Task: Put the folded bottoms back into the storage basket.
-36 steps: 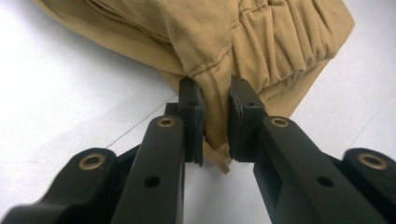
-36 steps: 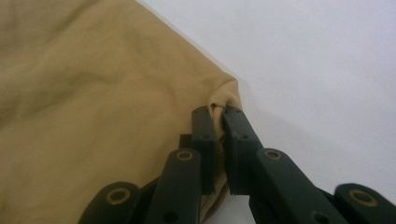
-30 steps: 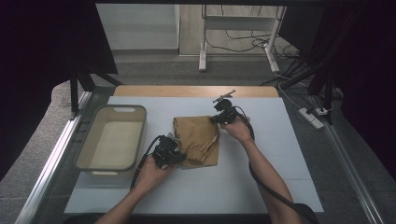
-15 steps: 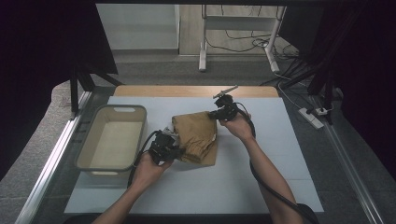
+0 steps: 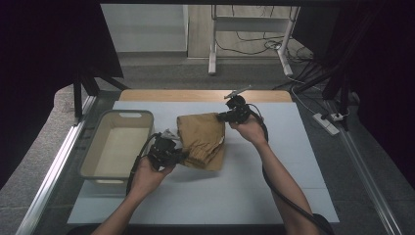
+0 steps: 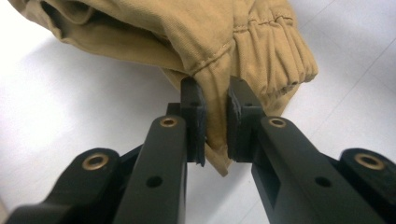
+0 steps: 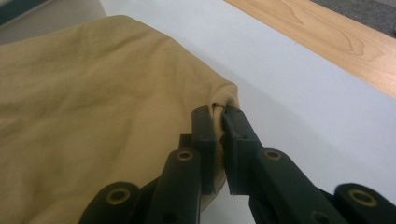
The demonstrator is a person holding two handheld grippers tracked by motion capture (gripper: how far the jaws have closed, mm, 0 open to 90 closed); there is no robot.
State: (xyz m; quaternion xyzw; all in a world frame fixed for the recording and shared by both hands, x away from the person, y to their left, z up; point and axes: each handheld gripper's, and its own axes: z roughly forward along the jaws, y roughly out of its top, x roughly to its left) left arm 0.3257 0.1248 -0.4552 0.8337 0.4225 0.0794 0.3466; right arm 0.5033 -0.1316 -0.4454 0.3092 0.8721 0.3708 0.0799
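Both grips set: left gripper (image 6: 216,126) clamped on the tan garment (image 5: 201,138) near its elastic edge, right gripper (image 7: 219,140) on the far corner (folded, mid-table beside the bin (image 5: 98,147)), transfer not done.

No readable text, label, brand or number shows anywhere.

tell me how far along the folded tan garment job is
Done: the tan garment is folded into a compact bundle. In hand: the left gripper is clamped on its elastic-hem end, the right gripper on a far corner. Left, probably: carrying it into the beige bin beside it.
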